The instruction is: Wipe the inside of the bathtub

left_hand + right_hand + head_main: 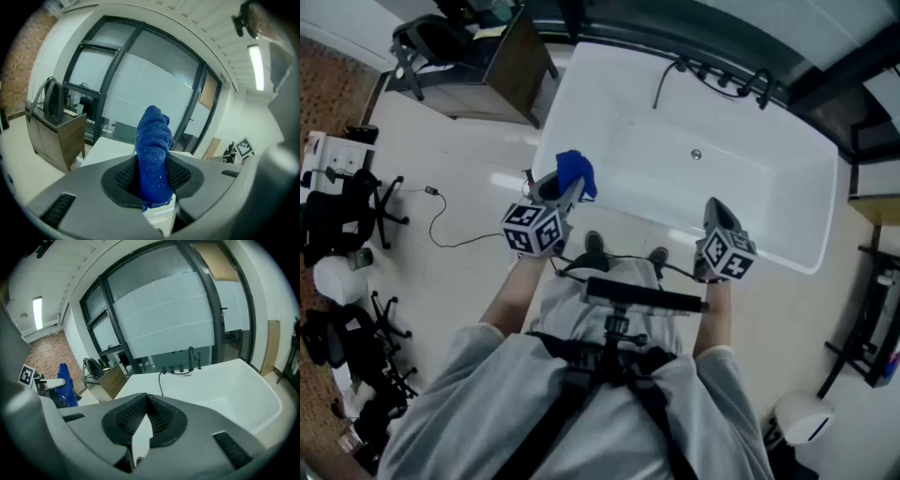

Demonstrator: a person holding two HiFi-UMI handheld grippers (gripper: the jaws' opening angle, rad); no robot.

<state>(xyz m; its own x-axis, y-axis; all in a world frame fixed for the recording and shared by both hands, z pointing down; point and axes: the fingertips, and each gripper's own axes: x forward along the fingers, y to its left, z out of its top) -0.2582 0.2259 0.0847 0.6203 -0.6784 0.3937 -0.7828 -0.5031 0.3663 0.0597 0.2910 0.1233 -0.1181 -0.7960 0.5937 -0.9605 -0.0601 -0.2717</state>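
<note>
Cloth, blue terry (pixel 152 150), clamped upright between the 2 jaws of the left gripper (pixel 565 190); its free end sticks out past the jaw tips. That gripper hangs over the near left rim of the white bathtub (pixel 750 178), cloth just above the edge. Right gripper (pixel 717 211) hangs over the near rim further right, jaws closed together on nothing. Black faucet (pixel 741 82) sits on the far rim.

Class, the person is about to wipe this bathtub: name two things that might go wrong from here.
The left gripper pinches only part of the blue cloth, so it may pull loose when dragged along the bathtub wall. The black hose hangs over the far rim and might snag the cloth.
</note>
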